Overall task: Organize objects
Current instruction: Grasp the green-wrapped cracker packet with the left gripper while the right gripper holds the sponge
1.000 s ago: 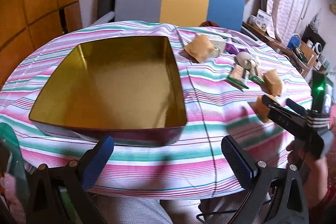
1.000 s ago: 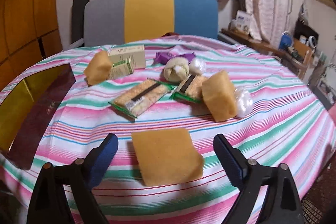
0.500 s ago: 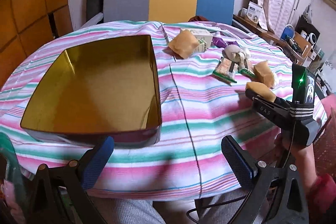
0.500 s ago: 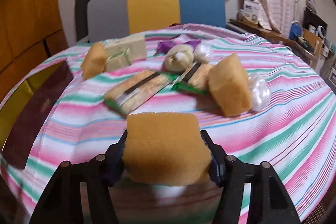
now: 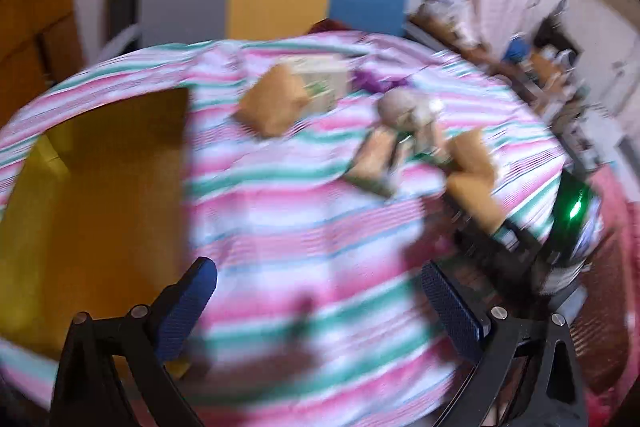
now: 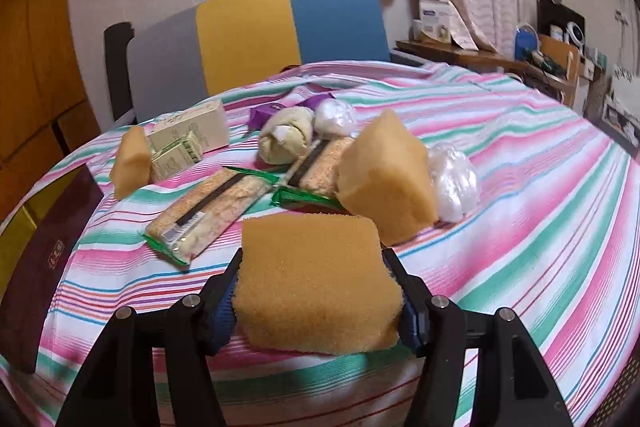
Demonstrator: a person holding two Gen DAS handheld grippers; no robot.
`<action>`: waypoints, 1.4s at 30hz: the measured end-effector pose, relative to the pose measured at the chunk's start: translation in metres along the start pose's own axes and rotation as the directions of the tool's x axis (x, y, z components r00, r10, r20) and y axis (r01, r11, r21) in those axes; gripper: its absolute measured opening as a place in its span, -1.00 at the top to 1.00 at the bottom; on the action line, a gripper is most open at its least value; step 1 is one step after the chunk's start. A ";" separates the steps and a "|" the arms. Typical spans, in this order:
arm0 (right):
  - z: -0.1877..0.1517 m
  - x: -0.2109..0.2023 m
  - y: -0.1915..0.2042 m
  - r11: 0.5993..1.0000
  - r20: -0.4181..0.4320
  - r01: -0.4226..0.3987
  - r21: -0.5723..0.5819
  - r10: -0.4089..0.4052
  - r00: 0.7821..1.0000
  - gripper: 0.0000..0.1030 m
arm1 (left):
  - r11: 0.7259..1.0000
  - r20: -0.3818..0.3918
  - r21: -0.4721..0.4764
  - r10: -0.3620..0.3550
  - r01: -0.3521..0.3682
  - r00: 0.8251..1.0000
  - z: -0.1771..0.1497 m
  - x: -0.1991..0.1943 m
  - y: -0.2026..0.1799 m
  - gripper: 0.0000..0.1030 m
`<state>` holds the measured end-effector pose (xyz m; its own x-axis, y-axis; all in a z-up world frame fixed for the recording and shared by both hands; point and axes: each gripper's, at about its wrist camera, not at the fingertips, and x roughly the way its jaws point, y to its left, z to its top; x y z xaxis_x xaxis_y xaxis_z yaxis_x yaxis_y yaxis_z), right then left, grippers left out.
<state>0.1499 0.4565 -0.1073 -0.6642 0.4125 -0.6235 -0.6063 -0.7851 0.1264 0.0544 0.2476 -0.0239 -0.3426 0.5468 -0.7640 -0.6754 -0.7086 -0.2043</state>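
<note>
Room: a table point(image 6: 540, 187) draped in a pink, green and white striped cloth is seen, with a grey, yellow and blue chair point(image 6: 248, 35) behind it and curtains on the back wall.
Landmark: a gold-lined tin point(image 5: 96, 211) is set at the left end of the table and holds nothing that can be seen; all places below are given from it.
Changed, right gripper point(image 6: 316, 291): a second ago its jaws stood wide around a flat sponge lying on the cloth; now they are pressed on both sides of that sponge point(image 6: 316, 279), which appears raised off the cloth.
Changed, left gripper point(image 5: 320, 303): its view has been swept right of the tin and is blurred; the jaws are spread wide with nothing between them.
Held sponge: well right of the tin, at the near edge of the clutter.
Left on the table: a second sponge point(image 6: 384, 187), a third sponge point(image 6: 130, 163) nearest the tin, two cracker packets point(image 6: 212, 207), a small carton point(image 6: 192, 131) and white wrapped bundles point(image 6: 452, 183), all right of the tin.
Meaning: the grasp is judged complete; a carry leftward to the tin is likely called for next.
Progress: judged early, since nothing is seen in the tin.
</note>
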 end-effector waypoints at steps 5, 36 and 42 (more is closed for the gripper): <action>-0.004 0.001 -0.013 0.997 -0.007 -0.012 0.072 0.013 1.000 -0.25 | 0.997 0.031 0.069 0.030 -0.032 0.999 0.032 0.039 -0.018 -1.00; -0.007 0.002 -0.014 0.996 0.015 -0.015 0.091 0.014 1.000 -0.26 | 0.947 0.022 0.322 -0.001 -0.006 1.000 0.046 0.136 -0.059 -0.03; -0.007 0.002 -0.014 0.996 0.015 -0.011 0.092 0.010 1.000 -0.26 | 0.945 0.008 0.327 -0.024 0.020 1.000 0.044 0.137 -0.060 -0.20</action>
<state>0.1603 0.4649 -0.1158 -0.6769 0.4117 -0.6102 -0.6365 -0.7437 0.2042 0.0194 0.3851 -0.0893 -0.3315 0.5676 -0.7536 -0.8585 -0.5127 -0.0085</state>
